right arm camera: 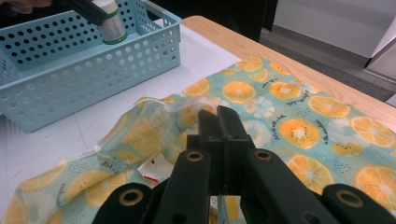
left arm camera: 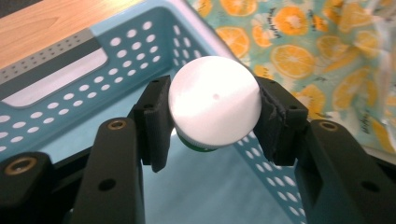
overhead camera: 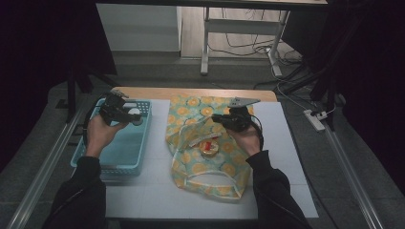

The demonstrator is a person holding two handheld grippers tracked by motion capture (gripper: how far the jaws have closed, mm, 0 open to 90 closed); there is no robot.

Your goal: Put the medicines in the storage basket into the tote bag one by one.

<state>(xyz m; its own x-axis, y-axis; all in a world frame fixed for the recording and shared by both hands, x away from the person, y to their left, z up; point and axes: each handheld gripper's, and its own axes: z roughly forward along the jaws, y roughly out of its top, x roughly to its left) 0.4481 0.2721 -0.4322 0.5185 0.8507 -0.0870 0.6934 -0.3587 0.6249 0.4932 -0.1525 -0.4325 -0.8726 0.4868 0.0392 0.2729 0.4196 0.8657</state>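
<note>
At the near edge of the white mat (overhead camera: 157, 195) on the table, the person's two dark sleeves come in, one on either side. Just beyond them lies the orange-print bag (overhead camera: 210, 176), a cloth bag patterned with orange slices on pale blue-green, spreading from near the mat's front edge to the wooden far edge of the table (overhead camera: 157, 91). Its mouth gapes at the middle, and a small round tin (overhead camera: 209, 148) with a red and yellow top sits in the opening.

The right gripper (right arm camera: 220, 122) is at the far side of that opening, its jaws pressed together on the bag's upper edge (the rim cloth rises to meet the tips in the right gripper view, though the pinch itself is partly hidden by the jaws).

On the mat's left edge stands the blue basket (overhead camera: 143, 143), a perforated plastic one, just beside the bag. The left gripper (left arm camera: 214, 114) is held above the basket's far end, its jaws pinching a small bottle (left arm camera: 214, 100) by the sides just under its white cap. The bottle is white with a green band and hangs upright within the basket's rim, clear of its floor, near the far right corner.
</note>
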